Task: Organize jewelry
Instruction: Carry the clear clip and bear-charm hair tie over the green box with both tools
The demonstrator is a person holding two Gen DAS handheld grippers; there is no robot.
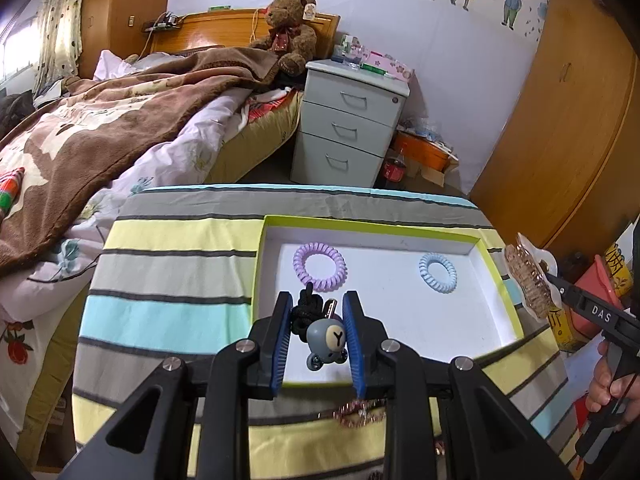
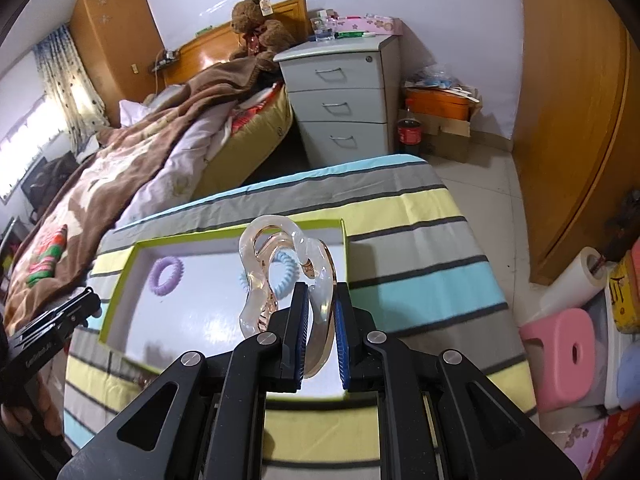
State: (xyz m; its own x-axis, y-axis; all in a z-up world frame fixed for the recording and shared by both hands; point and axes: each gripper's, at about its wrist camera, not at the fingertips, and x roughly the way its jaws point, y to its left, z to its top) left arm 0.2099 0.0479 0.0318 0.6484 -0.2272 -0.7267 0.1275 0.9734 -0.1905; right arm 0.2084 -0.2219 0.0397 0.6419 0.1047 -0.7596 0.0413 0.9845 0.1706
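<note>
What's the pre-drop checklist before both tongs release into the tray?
1. Left tongs gripping bear hair tie: ok.
2. Right tongs gripping clear hair claw: ok.
3. Left load over tray: ok.
4. Right load over the tray: cannot tell.
5. Bare tray floor free of purple coil and blue coil: ok.
6. Gold piece still on striped cloth, outside tray: not ok.

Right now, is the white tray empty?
No. The white tray holds a purple coil hair tie and a blue coil hair tie.
</note>
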